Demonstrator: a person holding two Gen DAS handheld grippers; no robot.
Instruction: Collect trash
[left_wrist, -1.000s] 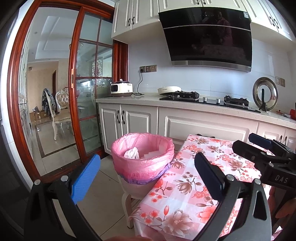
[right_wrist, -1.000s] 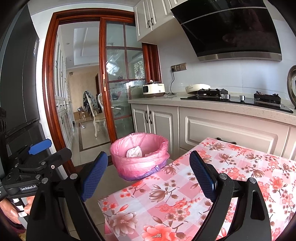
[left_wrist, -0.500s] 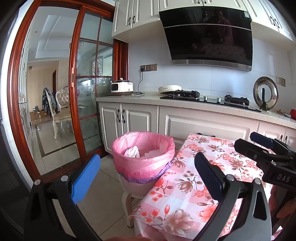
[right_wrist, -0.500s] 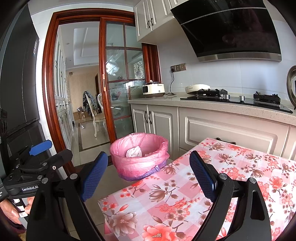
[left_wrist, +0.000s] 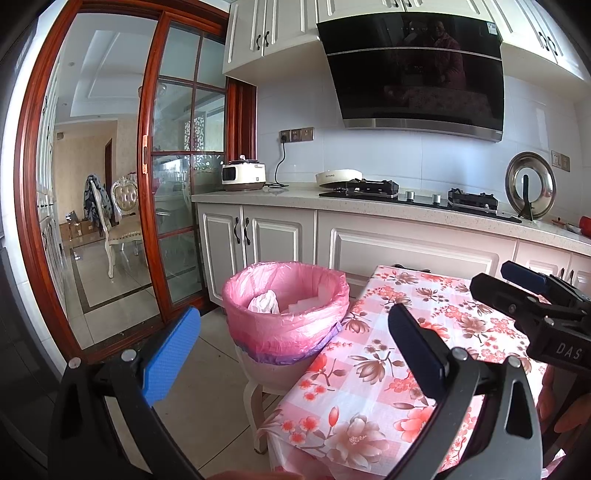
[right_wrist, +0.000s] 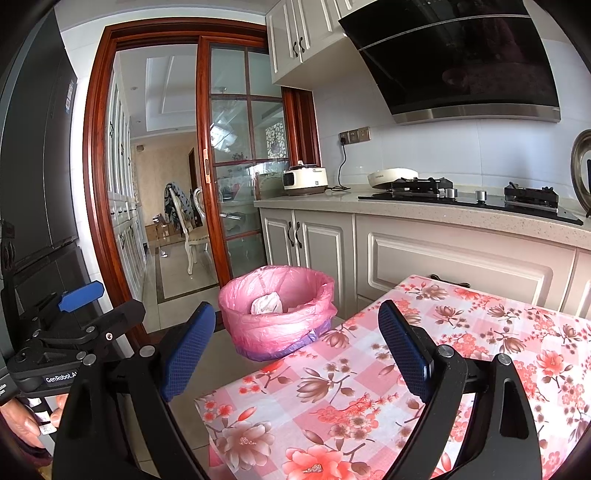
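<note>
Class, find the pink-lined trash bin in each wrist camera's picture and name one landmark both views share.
Left wrist: trash bin sits left of centre, beside the floral table's left edge.
Right wrist: trash bin sits just left of centre, beyond the table's near-left corner.
Shared landmark: the white rice cooker on the counter.

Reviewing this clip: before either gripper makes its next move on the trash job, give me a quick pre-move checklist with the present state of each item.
1. Left gripper open and empty: ok, jaws wide, nothing between them.
2. Right gripper open and empty: ok, jaws wide, nothing between them.
3. Trash bin reachable with mouth uncovered: ok, it sits on a white stool beside the table.
4. Pink liner folded over the bin rim: ok.
5. Trash already in the bin: ok, crumpled white paper lies inside.
6. Loose trash left to collect: cannot tell; none shows on the floral tablecloth or the visible floor.
</note>
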